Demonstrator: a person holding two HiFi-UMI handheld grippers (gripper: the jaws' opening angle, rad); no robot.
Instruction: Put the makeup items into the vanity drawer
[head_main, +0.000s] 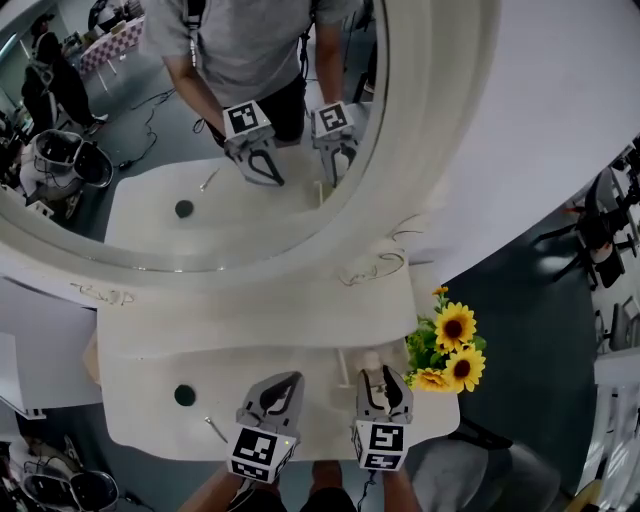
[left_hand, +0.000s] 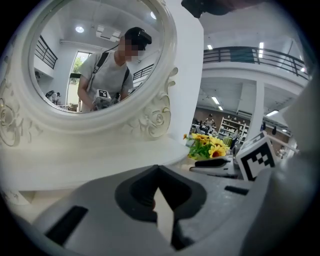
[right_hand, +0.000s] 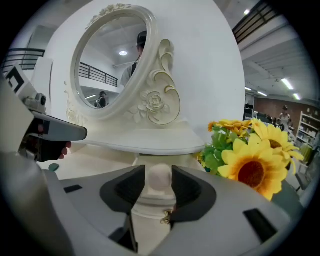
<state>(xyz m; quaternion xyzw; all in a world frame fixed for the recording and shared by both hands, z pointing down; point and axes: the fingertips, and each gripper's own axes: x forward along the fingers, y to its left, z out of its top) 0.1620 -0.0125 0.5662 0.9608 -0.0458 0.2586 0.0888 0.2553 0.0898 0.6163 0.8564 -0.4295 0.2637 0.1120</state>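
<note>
head view: I look steeply down on counter (head_main: 140, 395), mirror (head_main: 200, 140), left tongs (head_main: 292, 378), right tongs (head_main: 385, 376) | left gripper view: low, close, facing mirror (left_hand: 85, 60) | right gripper view: low, nearer sunflowers (right_hand: 255, 160) | all share mirror, sunflowers

The white bench (head_main: 140, 365) lies bare across its middle, save a dark green round disc (head_main: 184, 394) near the left edge and a thin silvery pin (head_main: 215, 429) by the front edge. The ornate white mirror frame's shelf (head_main: 250, 325) bars the back edge. Yellow sunflowers (head_main: 452, 345) crowd the right edge, just beside the right gripper (head_main: 384, 376). A cream stick (head_main: 343, 372) lies in the narrow gap between it and the left gripper (head_main: 288, 382).
</note>
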